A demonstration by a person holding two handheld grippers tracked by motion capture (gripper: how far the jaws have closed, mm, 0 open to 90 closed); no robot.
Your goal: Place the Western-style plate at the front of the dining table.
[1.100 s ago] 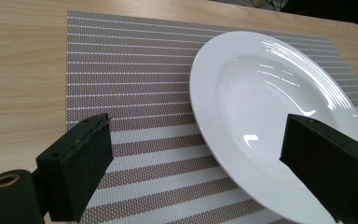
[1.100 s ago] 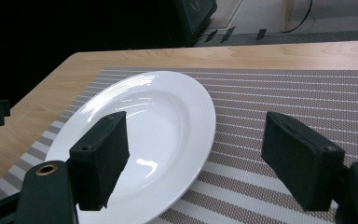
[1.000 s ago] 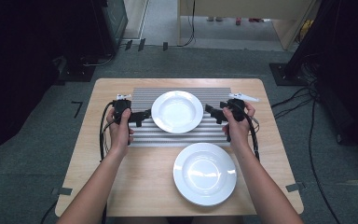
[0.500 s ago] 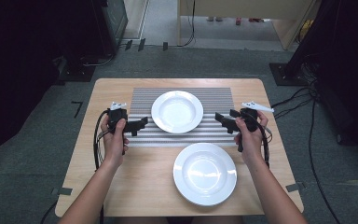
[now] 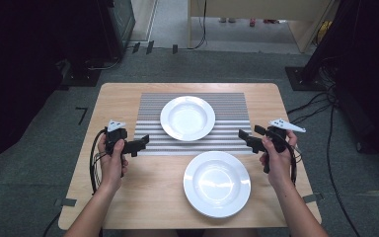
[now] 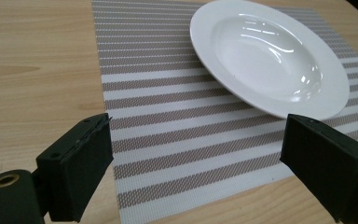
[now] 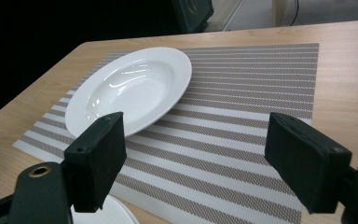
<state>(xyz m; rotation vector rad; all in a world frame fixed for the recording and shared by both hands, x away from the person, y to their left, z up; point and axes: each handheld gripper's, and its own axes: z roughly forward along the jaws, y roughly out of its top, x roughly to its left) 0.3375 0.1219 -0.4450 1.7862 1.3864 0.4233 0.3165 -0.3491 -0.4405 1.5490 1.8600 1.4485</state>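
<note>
- Left gripper (image 5: 142, 142), right gripper (image 5: 244, 137): jaws wide, empty; both have drawn outward from the plate (image 5: 187, 118).
- Plate: between them, released on the placemat (image 5: 227, 106).
- Second plate (image 5: 217, 183): nearest the right gripper; likely next.

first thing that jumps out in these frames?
Two white plates: one plate on the striped mat at the table's middle, the second plate on bare wood at the near edge. The striped placemat stands out against the wooden table. Flanking the mat, the left gripper and right gripper point inward with jaws open and nothing between them.
</note>
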